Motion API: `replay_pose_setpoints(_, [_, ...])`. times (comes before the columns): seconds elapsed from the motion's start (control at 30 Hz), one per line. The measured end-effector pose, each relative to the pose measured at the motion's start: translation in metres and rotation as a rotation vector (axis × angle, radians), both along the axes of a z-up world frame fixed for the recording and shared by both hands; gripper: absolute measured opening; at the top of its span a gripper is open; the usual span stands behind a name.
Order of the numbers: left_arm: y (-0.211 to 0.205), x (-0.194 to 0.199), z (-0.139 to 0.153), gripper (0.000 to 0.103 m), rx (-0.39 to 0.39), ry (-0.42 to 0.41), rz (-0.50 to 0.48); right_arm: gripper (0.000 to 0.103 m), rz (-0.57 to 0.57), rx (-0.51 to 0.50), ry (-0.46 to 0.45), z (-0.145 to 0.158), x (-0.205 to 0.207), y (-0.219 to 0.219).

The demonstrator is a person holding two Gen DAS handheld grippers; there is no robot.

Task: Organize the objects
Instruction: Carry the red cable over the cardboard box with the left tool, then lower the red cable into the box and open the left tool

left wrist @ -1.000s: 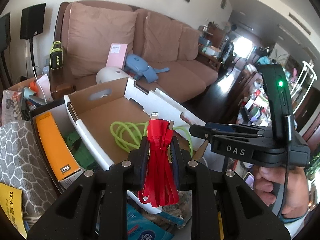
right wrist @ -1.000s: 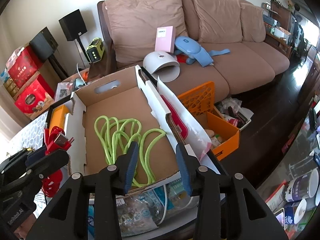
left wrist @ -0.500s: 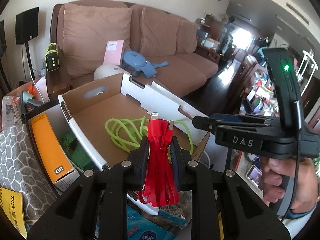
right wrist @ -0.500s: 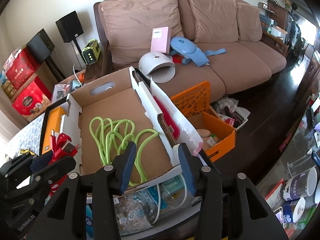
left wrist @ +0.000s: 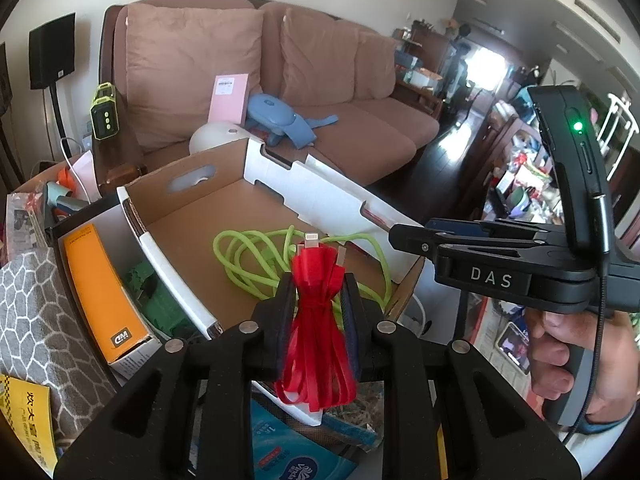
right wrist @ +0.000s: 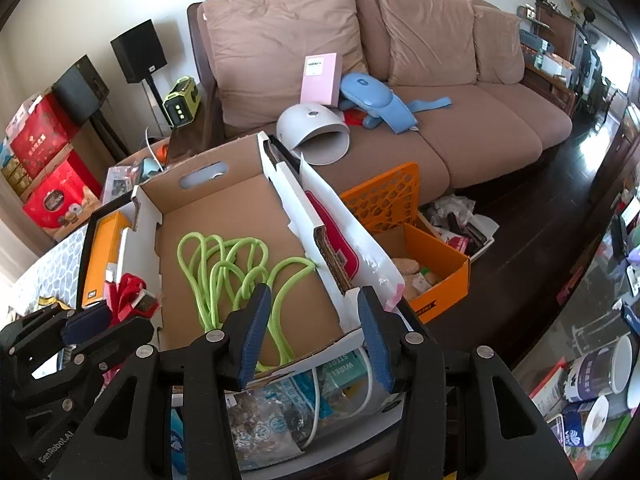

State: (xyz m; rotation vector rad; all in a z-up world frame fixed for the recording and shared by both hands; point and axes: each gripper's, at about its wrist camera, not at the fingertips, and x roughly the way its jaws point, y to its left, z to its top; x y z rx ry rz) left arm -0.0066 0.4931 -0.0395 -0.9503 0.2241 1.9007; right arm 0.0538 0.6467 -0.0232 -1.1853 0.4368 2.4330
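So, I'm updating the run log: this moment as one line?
left gripper: shut on red cable | right gripper: open, empty | green cord: in cardboard box

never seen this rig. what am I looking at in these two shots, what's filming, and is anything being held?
No robot here: a person holds a two-finger gripper in each hand, and a fisheye camera on each looks out along its fingers.

The left gripper is filmed by its own camera. It is shut on a bundled red cable, plug ends up. The right gripper shows at that picture's right side, with the person's hand on its handle.

The right gripper has its own view too: fingers apart, nothing between them, above the near edge of the cardboard box.

A green cable lies coiled in that box. Behind stands a brown sofa.
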Motion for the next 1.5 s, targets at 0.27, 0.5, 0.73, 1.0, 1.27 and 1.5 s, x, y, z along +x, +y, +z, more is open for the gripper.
replay_pose_setpoints(0.27, [-0.004,-0.005,0.003,0.020,0.010,-0.007,0.011,0.046,0.004,0.000,-0.003,-0.001,0.000,-0.001])
replay_pose_setpoints(0.5, [-0.008,-0.009,0.007,0.020,0.024,-0.002,0.024,0.047,-0.001,-0.001,-0.002,-0.001,0.002,0.002])
replay_pose_setpoints(0.73, [-0.006,-0.013,0.009,0.021,0.031,0.000,0.032,0.047,-0.004,-0.002,-0.003,-0.002,0.002,0.005])
replay_pose_setpoints(1.0, [-0.004,-0.010,0.015,0.022,0.061,0.012,0.024,0.048,-0.008,-0.002,-0.004,-0.001,0.004,0.008])
replay_pose_setpoints(1.27, [-0.016,-0.010,0.021,0.022,0.072,0.027,0.041,0.048,-0.009,-0.003,-0.001,0.000,0.005,0.010])
replay_pose_setpoints(1.5, [-0.030,-0.013,0.019,0.022,0.068,0.015,0.056,0.049,-0.009,-0.002,0.000,0.002,0.006,0.010])
